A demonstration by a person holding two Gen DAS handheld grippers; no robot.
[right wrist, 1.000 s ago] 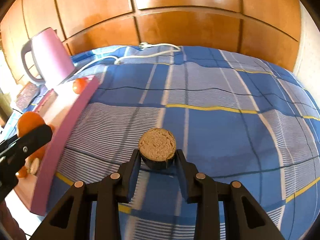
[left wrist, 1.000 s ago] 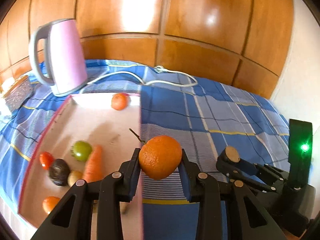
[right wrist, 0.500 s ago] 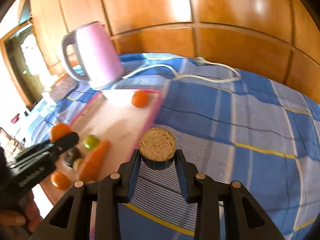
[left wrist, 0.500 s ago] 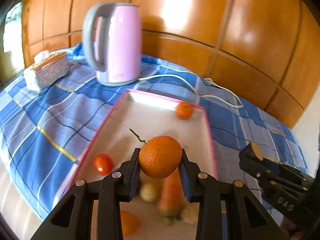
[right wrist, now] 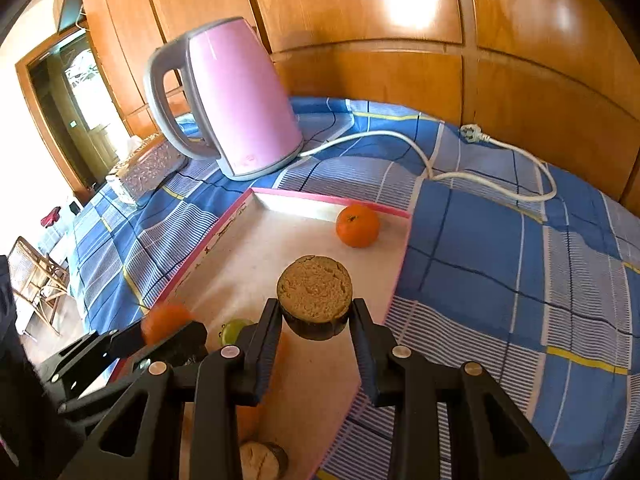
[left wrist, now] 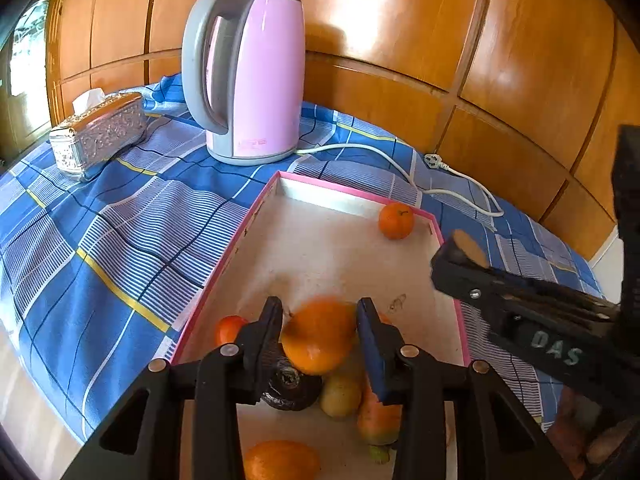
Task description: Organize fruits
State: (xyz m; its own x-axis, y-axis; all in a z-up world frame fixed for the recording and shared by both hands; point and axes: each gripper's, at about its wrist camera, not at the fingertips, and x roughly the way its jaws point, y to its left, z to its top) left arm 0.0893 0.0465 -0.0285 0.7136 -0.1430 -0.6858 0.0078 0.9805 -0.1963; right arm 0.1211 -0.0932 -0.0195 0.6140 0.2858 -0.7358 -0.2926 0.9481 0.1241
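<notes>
In the left wrist view my left gripper [left wrist: 320,334] stands open over the pink-rimmed tray [left wrist: 256,220]. An orange [left wrist: 318,338], blurred, sits between its jaws with a gap on each side. Under it lie a red tomato [left wrist: 228,328], a dark round fruit [left wrist: 290,388], a pale fruit [left wrist: 340,396], a carrot [left wrist: 378,420] and another orange [left wrist: 280,460]. A small mandarin [left wrist: 396,221] lies at the tray's far corner. In the right wrist view my right gripper [right wrist: 316,320] is shut on a dark-skinned, brown-topped round piece [right wrist: 315,294], held above the tray [right wrist: 332,200].
A pink kettle [left wrist: 248,76] stands behind the tray, its white cord and plug [left wrist: 436,160] trailing right over the blue checked cloth [left wrist: 100,240]. A silver tissue box [left wrist: 100,134] sits at the far left. Wooden panelling closes the back.
My left jaws have opened and the orange has slipped lower between them, over the fruit pile. Both grippers have moved further left over the tray. The right grip is unchanged.
</notes>
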